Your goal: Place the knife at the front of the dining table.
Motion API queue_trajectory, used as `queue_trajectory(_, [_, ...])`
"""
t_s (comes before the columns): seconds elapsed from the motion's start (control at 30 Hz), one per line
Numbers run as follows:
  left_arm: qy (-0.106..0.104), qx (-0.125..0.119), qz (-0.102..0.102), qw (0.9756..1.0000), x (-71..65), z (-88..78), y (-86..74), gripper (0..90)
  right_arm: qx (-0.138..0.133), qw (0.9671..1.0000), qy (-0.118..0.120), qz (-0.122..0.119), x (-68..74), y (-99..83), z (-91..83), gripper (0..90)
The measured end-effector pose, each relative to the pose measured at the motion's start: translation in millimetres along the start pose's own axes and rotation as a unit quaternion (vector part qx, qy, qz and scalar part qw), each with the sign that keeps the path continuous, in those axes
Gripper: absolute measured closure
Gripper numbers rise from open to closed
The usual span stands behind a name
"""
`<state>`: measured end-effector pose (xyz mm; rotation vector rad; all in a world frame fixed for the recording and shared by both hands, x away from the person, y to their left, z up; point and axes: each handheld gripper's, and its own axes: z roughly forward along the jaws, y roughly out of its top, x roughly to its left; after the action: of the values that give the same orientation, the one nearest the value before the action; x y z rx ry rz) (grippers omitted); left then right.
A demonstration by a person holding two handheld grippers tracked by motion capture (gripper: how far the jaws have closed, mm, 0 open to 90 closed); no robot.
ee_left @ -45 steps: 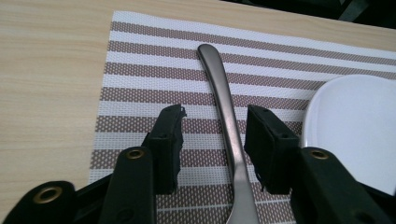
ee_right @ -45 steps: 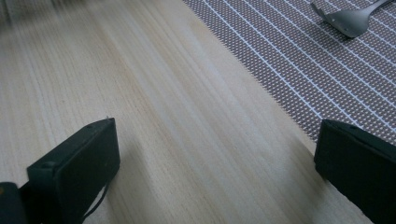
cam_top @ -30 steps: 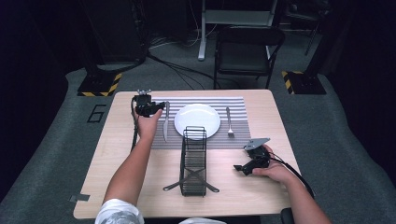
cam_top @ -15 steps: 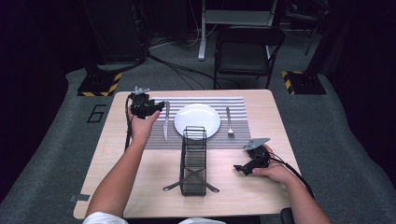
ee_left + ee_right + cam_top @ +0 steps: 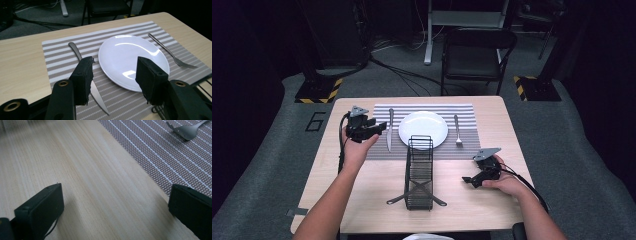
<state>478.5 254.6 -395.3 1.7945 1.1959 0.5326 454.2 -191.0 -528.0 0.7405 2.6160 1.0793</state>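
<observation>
A white plate (image 5: 423,129) (image 5: 130,58) lies in the middle of a grey striped placemat (image 5: 467,112) (image 5: 57,62). A knife (image 5: 389,130) (image 5: 85,72) lies to its left and a fork (image 5: 457,131) (image 5: 171,53) to its right. My left gripper (image 5: 374,129) (image 5: 113,75) hovers open over the mat's left side, with the knife and the plate's near edge showing between its jaws. My right gripper (image 5: 468,180) (image 5: 115,212) rests low on the bare wood at the right front, open, nothing between its jaws. The fork's tines (image 5: 186,131) and the mat's corner (image 5: 160,160) lie ahead of it.
A black wire rack (image 5: 418,172) stands upright at the table's middle front, between my two arms, its corner (image 5: 200,87) beside the left gripper. A black chair (image 5: 477,50) stands beyond the table's far edge. Cables trail from both grippers.
My left gripper has drawn back a little toward me and lower along the mat's left side. The right gripper has stayed where it was.
</observation>
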Motion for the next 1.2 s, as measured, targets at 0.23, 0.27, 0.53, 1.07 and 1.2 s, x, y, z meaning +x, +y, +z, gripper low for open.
queue_trajectory(0.23, [-0.009,0.009,0.008,0.9999,-0.7,-12.9,-19.3,47.7,0.001,1.0000,0.000,0.000,0.0,0.0,-0.1,0.0])
queue_trajectory(0.27, [-0.009,0.013,0.010,0.9998,-0.6,-13.7,-22.2,47.7,0.001,1.0000,0.000,0.001,0.1,0.0,-0.1,0.0])
queue_trajectory(0.53, [-0.016,0.030,0.024,0.9991,-0.8,-17.0,-44.6,48.2,0.000,1.0000,0.000,0.000,0.1,0.0,0.0,0.0])
queue_trajectory(1.07, [-0.011,0.048,-0.008,0.9988,15.0,-16.3,-94.1,49.3,0.000,1.0000,0.000,0.001,0.2,0.1,0.0,0.0])
queue_trajectory(1.2, [-0.007,0.050,-0.025,0.9984,20.0,-12.5,-104.6,49.3,0.000,1.0000,0.000,0.001,0.2,0.1,0.0,0.0])
